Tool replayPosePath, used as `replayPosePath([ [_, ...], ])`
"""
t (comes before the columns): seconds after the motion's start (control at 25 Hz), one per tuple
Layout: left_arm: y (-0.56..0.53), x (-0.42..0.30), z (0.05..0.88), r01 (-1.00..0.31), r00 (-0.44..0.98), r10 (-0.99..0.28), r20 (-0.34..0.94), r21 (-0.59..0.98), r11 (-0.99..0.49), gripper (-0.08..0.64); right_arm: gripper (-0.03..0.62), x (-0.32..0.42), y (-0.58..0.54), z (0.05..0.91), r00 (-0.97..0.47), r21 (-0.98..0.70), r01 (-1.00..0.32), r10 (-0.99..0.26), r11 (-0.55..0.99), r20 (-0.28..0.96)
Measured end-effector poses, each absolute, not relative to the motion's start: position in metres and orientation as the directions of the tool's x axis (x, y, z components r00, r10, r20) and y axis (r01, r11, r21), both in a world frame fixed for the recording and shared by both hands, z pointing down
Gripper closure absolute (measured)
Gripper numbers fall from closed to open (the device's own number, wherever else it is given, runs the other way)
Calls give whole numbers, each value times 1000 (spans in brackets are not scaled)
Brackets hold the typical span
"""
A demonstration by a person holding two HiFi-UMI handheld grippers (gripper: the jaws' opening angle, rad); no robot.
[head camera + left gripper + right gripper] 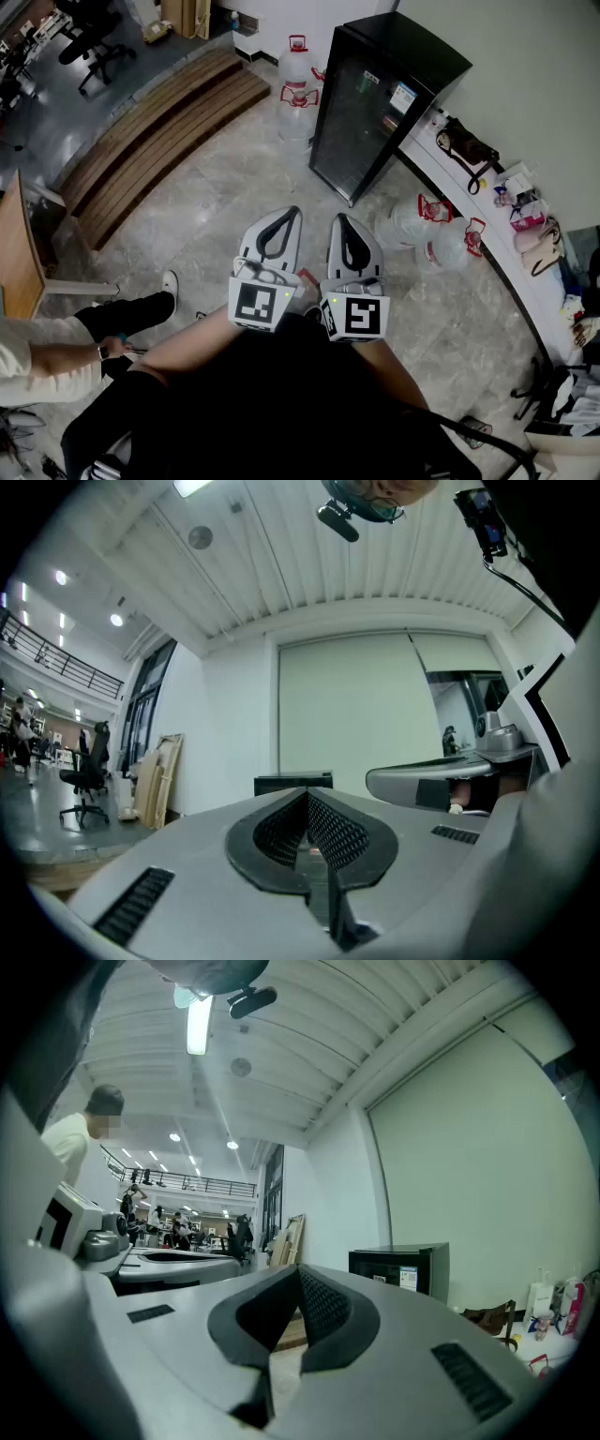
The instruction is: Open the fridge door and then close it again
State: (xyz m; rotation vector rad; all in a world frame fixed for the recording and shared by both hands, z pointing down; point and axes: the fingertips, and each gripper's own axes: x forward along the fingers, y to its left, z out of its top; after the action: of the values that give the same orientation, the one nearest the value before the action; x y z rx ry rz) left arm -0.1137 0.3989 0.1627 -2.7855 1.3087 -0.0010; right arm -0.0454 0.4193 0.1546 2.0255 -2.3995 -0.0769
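Observation:
The black fridge (375, 94) stands against the far wall, its glass door shut, some way ahead of both grippers. My left gripper (292, 212) and right gripper (337, 218) are held side by side over the stone floor, pointing level toward the fridge. Both are shut with nothing between the jaws. In the left gripper view the left gripper (307, 791) shows its jaws meeting at the tip, with the fridge's top (292, 782) just beyond. The right gripper (300, 1269) looks the same in the right gripper view, with the fridge (403, 1269) to its right.
Water jugs (298, 89) stand left of the fridge and more (441, 234) to its right. A curved counter (469, 202) with bags runs along the right wall. Wooden steps (159, 131) lie at the far left. A person (56, 347) sits close at my left.

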Motion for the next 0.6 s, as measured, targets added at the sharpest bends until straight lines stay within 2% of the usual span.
replayPosePath([
  [0.32, 396, -101, 172, -774, 632, -775, -10, -52, -631, 554, 577, -33, 417, 162, -177, 32, -984, -984, 176, -30],
  [0.6, 394, -98, 186, -822, 566, -824, 3, -72, -565, 554, 577, -6, 420, 180, -218, -61, -974, -976, 219, -16],
])
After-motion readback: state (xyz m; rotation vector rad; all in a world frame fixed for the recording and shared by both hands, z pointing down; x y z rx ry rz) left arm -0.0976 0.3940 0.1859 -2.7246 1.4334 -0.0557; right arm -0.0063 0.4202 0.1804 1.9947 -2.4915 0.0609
